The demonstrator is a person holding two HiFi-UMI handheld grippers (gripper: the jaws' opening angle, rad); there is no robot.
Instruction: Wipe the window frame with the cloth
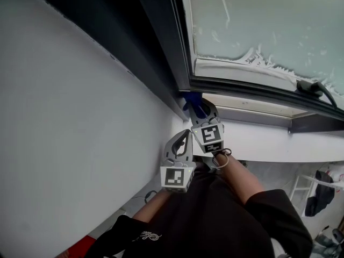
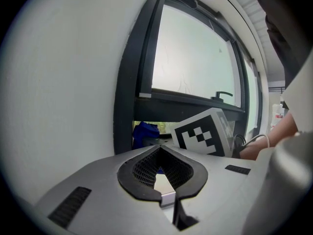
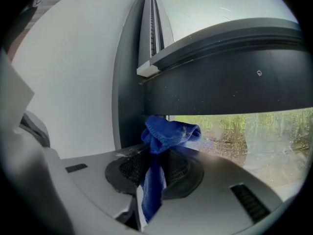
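1. Cloth [image 3: 164,141], blue, is pinched in the R gripper [image 3: 155,154]. A bunched end sticks out past the jaw tips and a strip hangs down betw. the pads.
2. Head view: cloth [image 1: 193,106] sits at the lower corner of the dark frame [image 1: 161,52], where the upright meets the horiz. bar. Can't tell if it's actually touching.
3. R gripper [image 1: 198,112] points up into that corner, jaws clamped on the cloth.
4. R gripper view: the bunch is just beside the frame [image 3: 131,92] upright and under the horiz. bar. Greenery shows through the opening below.
5. L gripper [image 1: 184,140] is just beside the R one, lower and nearer the wall [image 1: 64,117].
6. L gripper [image 2: 159,151] has jaws closed, nothing betw. them. Its view shows the cloth [image 2: 145,133] ahead at the frame [image 2: 124,92] corner.
7. Glass [image 1: 269,20] above the bar looks frosted.
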